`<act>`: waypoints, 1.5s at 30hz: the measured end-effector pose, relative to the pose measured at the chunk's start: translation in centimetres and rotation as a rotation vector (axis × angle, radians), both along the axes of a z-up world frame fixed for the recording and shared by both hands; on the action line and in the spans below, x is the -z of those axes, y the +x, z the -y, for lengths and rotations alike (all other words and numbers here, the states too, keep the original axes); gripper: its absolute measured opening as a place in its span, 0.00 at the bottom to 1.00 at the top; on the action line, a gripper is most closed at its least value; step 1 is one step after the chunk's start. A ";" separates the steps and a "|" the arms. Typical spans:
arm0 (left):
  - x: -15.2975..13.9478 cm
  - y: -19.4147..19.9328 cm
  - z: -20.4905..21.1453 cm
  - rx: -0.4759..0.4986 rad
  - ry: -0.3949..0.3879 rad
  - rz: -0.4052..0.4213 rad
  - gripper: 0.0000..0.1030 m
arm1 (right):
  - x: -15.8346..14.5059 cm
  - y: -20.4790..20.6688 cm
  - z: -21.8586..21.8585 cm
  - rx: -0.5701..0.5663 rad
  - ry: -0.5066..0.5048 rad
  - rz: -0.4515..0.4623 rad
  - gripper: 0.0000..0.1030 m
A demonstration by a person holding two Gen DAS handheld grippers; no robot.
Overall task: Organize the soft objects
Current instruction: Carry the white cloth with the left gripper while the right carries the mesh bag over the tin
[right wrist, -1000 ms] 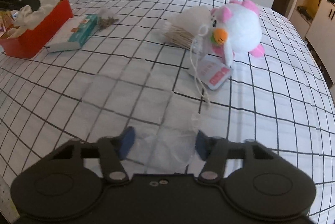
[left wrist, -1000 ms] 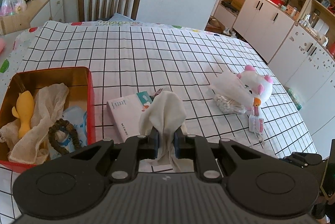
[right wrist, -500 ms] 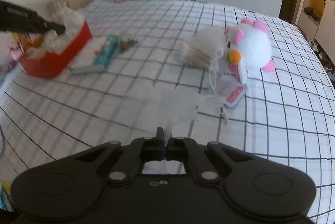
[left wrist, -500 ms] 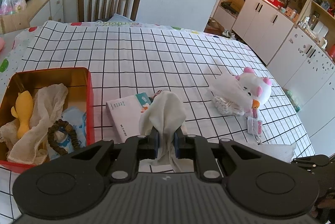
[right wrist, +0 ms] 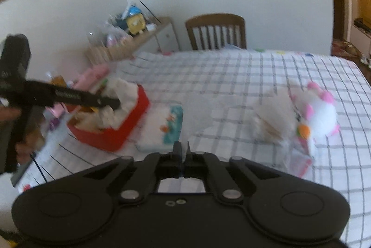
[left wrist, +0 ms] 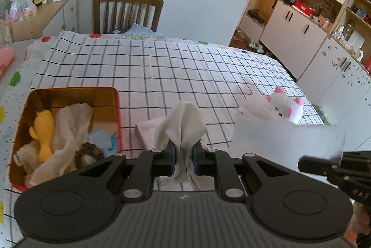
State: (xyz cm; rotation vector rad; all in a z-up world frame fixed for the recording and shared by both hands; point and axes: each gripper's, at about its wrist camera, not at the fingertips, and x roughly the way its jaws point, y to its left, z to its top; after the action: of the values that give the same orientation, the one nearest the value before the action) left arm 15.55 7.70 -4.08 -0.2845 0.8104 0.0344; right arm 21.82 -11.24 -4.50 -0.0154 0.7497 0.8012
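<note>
My left gripper (left wrist: 183,150) is shut on a white cloth (left wrist: 183,122) that bunches up above its blue pads, just right of the red tin (left wrist: 117,108). The tin holds a yellow toy (left wrist: 44,132), a beige cloth (left wrist: 71,122) and a brown hair tie. My right gripper (right wrist: 182,150) is shut on a thin clear plastic bag (right wrist: 222,113) and holds it off the table; the bag (left wrist: 285,139) hangs at the right of the left wrist view. The right wrist view is blurred. It shows the left gripper (right wrist: 114,104) with its cloth beside the tin (right wrist: 109,139).
A white and pink plush toy (right wrist: 322,113) lies at the right of the checked tablecloth (left wrist: 162,69), with a pouch of cotton swabs (right wrist: 269,127) against it. A tissue pack (right wrist: 167,129) lies beside the tin. A wooden chair (left wrist: 126,9) stands at the far edge, cabinets at the right.
My right gripper shut on the clear plastic bag and lifted it off the table, tilting upward. My left gripper with the white cloth rose slightly and moved a little.
</note>
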 end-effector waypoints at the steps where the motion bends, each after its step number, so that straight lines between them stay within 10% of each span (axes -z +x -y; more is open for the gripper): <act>1: -0.1 -0.1 -0.4 -0.004 0.002 0.002 0.13 | -0.4 0.2 -0.7 -0.008 0.010 0.007 0.00; 22: -1.4 -3.2 -11.2 -0.107 0.078 -0.013 0.13 | -2.8 0.5 -15.3 -0.122 0.098 0.042 0.00; 45: 3.0 -0.3 -18.4 -0.051 0.102 -0.095 0.13 | 4.9 1.9 -26.5 -0.043 -0.082 -0.085 0.00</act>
State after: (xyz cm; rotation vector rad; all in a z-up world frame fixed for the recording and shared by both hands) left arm 15.27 26.10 -7.11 -0.2087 0.8926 0.1373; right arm 23.70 15.24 -9.35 -0.0714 0.8647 0.8159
